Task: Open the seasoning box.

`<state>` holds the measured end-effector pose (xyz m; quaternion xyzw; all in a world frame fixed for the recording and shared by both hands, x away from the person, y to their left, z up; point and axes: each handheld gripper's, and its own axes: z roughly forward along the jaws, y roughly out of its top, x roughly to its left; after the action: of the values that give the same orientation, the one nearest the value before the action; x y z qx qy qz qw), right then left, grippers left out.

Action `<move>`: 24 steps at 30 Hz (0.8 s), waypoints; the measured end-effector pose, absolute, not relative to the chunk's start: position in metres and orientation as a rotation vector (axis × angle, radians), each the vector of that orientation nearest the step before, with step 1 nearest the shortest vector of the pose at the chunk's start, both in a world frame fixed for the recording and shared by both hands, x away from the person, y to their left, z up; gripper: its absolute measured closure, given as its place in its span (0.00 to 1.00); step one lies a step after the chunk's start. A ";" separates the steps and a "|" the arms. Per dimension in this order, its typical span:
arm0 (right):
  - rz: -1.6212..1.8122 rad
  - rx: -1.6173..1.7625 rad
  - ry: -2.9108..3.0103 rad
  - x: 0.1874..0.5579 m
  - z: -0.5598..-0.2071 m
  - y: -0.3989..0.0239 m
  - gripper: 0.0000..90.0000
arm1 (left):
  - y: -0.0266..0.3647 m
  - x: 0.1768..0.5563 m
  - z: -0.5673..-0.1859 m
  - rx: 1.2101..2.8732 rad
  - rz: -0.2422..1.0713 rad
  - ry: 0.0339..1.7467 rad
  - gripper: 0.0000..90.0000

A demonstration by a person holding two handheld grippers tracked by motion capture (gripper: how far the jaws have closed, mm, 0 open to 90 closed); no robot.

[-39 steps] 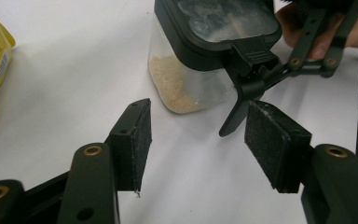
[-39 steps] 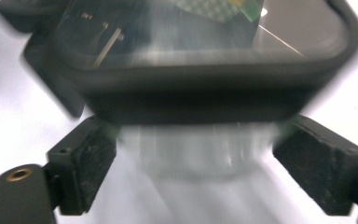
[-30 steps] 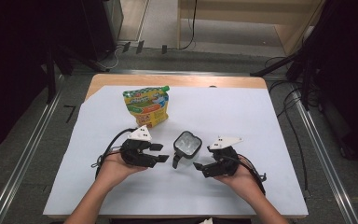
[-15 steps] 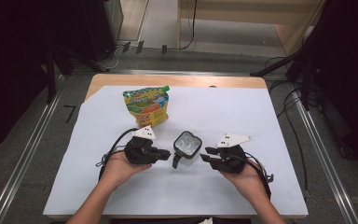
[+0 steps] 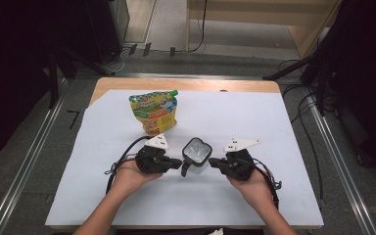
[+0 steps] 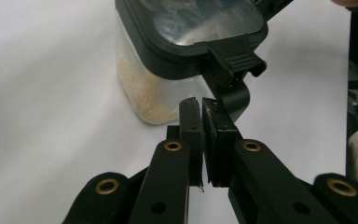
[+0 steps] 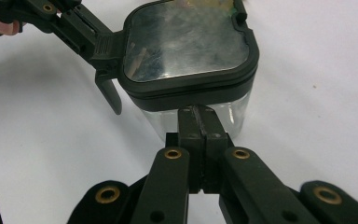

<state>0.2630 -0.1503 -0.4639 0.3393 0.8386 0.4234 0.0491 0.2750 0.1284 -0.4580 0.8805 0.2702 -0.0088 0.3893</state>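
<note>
A small clear container (image 5: 196, 152) with a black lid stands on the white sheet between my two grippers, with pale grains at the bottom (image 6: 140, 93). Its black latch (image 6: 233, 63) hangs loose at the lid's edge. My left gripper (image 5: 178, 164) is shut with nothing between its fingertips (image 6: 191, 112), which sit right at the latch (image 7: 109, 91). My right gripper (image 5: 213, 163) has just been closing and is shut on nothing. Its tips (image 7: 198, 112) rest against the clear wall (image 7: 235, 114) just under the lid rim.
A green and yellow snack pouch (image 5: 154, 111) stands behind the container, toward the back left. The white sheet (image 5: 274, 127) covers most of the wooden table (image 5: 186, 84). Cables trail from both grippers toward the front.
Both grippers' jaws have closed. The right hand has edged a little toward the container; the left hand and the container have stayed in place.
</note>
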 end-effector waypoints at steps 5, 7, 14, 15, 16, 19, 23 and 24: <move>1.302 1.071 2.560 0.267 -0.467 -0.151 1.00 | 0.126 0.275 -0.458 2.229 -0.016 0.691 0.98; 1.313 1.092 2.562 0.269 -0.468 -0.152 1.00 | 0.125 0.275 -0.459 2.228 -0.015 0.700 0.98; 1.288 1.097 2.544 0.268 -0.467 -0.152 1.00 | 0.122 0.273 -0.458 2.231 0.005 0.713 0.99; 1.285 1.097 2.539 0.268 -0.467 -0.151 1.00 | 0.121 0.273 -0.458 2.229 0.003 0.715 0.99; 1.284 1.103 2.532 0.268 -0.467 -0.151 1.00 | 0.120 0.272 -0.458 2.230 0.004 0.714 0.99; 1.282 1.116 2.515 0.270 -0.468 -0.152 1.00 | 0.117 0.271 -0.458 2.234 0.008 0.711 1.00; 1.277 1.142 2.492 0.272 -0.468 -0.152 1.00 | 0.112 0.269 -0.458 2.235 0.009 0.708 1.00; 1.277 1.142 2.492 0.272 -0.468 -0.152 1.00 | 0.109 0.268 -0.458 2.235 0.008 0.704 1.00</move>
<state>0.2723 -0.1523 -0.4679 0.3771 0.8225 0.4217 0.0588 0.2679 0.1095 -0.4585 0.8789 0.2767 0.0031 0.3886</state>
